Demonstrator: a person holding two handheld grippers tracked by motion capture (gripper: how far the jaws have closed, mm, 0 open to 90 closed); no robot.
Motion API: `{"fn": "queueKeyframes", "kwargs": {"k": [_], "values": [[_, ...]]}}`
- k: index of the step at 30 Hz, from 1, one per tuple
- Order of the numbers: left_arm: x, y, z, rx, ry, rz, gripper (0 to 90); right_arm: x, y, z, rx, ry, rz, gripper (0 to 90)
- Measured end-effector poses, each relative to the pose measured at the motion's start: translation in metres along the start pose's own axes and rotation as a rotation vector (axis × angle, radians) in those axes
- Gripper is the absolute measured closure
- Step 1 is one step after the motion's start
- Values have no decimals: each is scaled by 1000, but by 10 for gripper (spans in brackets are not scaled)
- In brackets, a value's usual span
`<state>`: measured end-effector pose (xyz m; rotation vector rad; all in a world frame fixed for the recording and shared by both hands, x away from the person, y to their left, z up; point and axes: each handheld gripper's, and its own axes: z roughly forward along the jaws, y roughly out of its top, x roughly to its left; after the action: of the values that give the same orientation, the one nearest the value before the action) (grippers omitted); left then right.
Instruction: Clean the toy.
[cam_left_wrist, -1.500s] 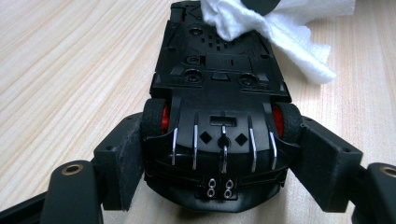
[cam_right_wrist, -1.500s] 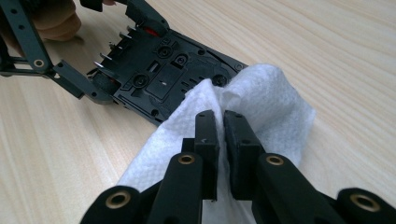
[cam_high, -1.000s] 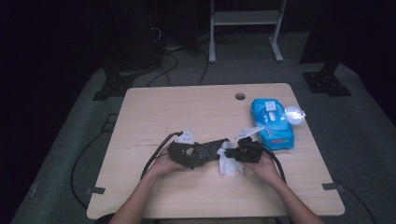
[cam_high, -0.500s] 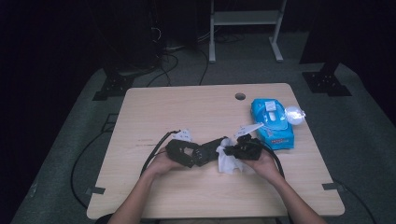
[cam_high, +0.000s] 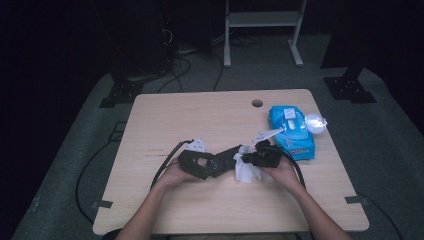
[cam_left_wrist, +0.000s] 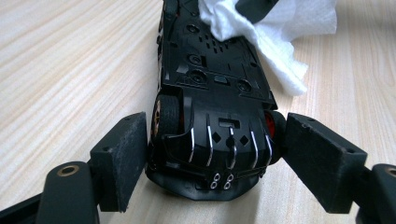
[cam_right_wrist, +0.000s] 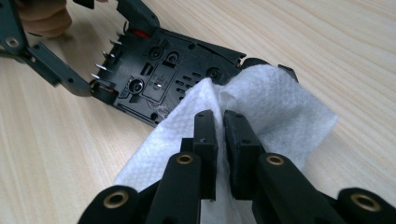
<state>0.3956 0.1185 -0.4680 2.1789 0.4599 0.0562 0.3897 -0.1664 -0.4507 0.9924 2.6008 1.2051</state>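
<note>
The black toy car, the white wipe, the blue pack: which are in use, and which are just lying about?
In use:
- black toy car, belly up, held in the left gripper
- white paper wipe, pinched in the right gripper

Lying about:
- blue wipe pack
- small clear bulb-like thing beside it

Both forearms are bare, no sleeves showing. The left gripper (cam_left_wrist: 212, 154) has matte black jaws ending in flat rectangular pads (cam_left_wrist: 122, 158) with tiny corner holes, and brass-ringed pivots behind those pads. The right gripper (cam_right_wrist: 220, 140) has narrower black pads (cam_right_wrist: 205, 140), with four brass rivets on the linkage behind. A black cable (cam_high: 165, 160) trails off.
</note>
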Motion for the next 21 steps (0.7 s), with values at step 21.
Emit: {"fn": "queueKeyframes", "kwargs": {"k": [21], "values": [[22, -8, 4, -13, -100, -247, 233, 11, -17, -5, -42, -26, -65, 840]]}}
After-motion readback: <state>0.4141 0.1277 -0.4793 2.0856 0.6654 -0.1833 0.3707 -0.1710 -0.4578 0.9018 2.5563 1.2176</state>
